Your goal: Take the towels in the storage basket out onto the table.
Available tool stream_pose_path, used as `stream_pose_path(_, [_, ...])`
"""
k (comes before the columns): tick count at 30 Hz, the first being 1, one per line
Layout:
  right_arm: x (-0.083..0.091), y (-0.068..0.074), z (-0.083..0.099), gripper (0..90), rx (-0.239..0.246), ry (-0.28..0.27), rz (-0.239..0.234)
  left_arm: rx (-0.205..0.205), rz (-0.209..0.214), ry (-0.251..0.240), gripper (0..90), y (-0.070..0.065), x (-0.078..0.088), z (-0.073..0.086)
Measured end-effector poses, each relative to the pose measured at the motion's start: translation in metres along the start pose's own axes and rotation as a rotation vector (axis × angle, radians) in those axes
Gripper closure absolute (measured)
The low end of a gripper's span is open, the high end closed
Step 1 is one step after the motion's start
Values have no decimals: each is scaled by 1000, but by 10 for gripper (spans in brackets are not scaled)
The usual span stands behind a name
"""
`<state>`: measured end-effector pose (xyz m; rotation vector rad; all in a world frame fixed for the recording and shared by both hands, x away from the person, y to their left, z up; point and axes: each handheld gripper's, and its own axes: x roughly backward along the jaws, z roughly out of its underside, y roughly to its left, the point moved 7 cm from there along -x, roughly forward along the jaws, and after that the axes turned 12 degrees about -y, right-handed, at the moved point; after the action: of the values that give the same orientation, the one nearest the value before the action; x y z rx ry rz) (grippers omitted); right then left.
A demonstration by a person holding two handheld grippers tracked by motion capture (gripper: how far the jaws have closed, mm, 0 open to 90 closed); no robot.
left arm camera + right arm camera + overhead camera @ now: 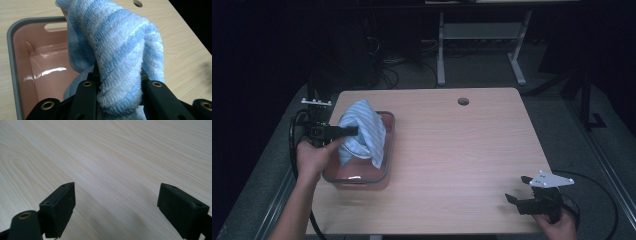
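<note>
Over the pink bin [384, 172] at the table's [462, 165] left side, the left gripper [354, 131] pinches a bunched blue-and-white striped towel [362, 132] — its jaws' tips buried in the folds, the cloth's lower end cut off in the left gripper view. The towel is fluffy terry, twisted into a hanging lump above the bin. Near the front right corner, the right gripper [518, 189] has jaws spread wide — nothing between them.

I see a towel [362, 131] with light blue and white stripes. The tub [388, 150] is pink inside with a grey rim. My table [462, 150] is pale wood.
</note>
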<state>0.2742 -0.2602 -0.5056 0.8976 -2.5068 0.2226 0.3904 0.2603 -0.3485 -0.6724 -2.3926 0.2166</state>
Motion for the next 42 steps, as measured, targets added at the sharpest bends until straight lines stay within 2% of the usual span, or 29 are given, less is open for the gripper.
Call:
stream_pose_path(9, [1, -1, 0, 143, -3, -1, 0, 25, 34, -23, 709, -6, 2, -8])
stream_pose_path(15, [0, -1, 1, 143, -6, 3, 1, 25, 54, -31, 709, -12, 1, -12])
stream_pose_path(25, [1, -3, 2, 143, -10, 6, 6, 4, 95, -33, 709, -31, -1, -22])
stream_pose_path(34, [1, -4, 2, 143, -13, 2, 9, 5, 126, -28, 708, -45, -9, -26])
stream_pose_path(42, [2, -4, 2, 143, -9, 1, 11, -11, 163, -17, 708, -60, -17, -28])
